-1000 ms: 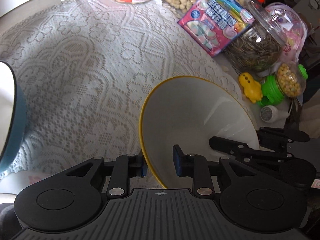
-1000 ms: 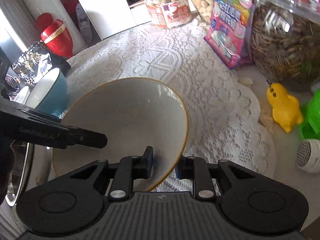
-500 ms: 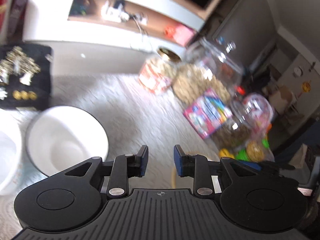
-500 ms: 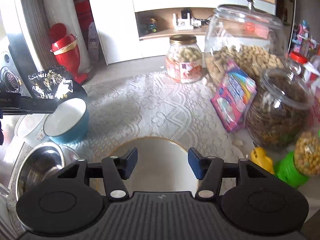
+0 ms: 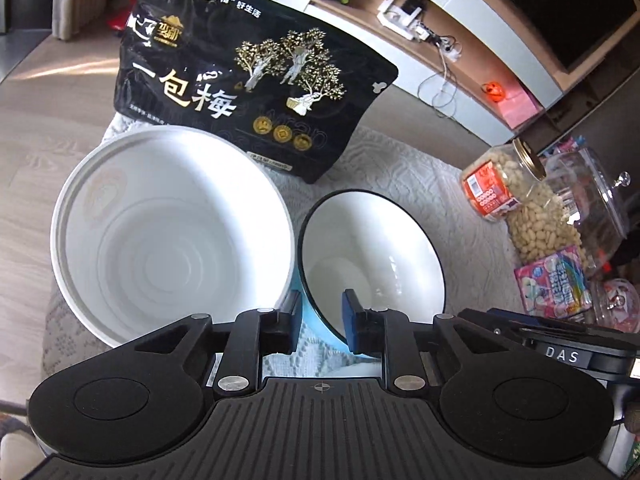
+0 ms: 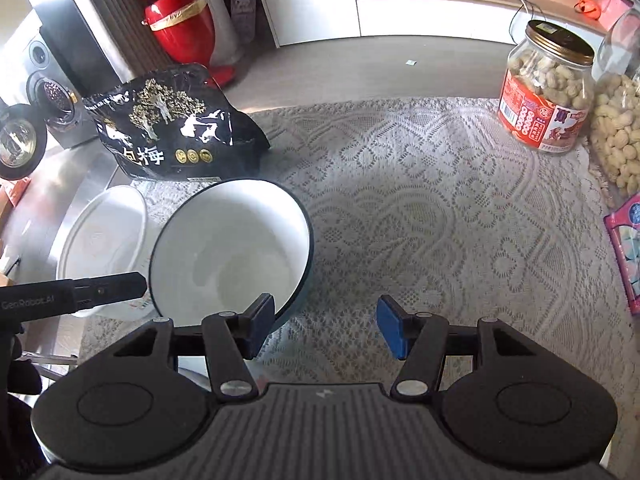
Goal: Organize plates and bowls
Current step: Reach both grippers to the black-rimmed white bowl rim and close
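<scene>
Bowls sit side by side before the black snack bag: white tub (image 5: 172, 232) leftward, blue bowl (image 5: 372, 256) touching it; left gripper (image 5: 320, 316) straddles its near rim, barely parted, nearer than spread right gripper (image 6: 326, 330)

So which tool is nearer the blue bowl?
Left. The left tool straddles the blue bowl's near rim; the right tool sits open just beside it.
</scene>
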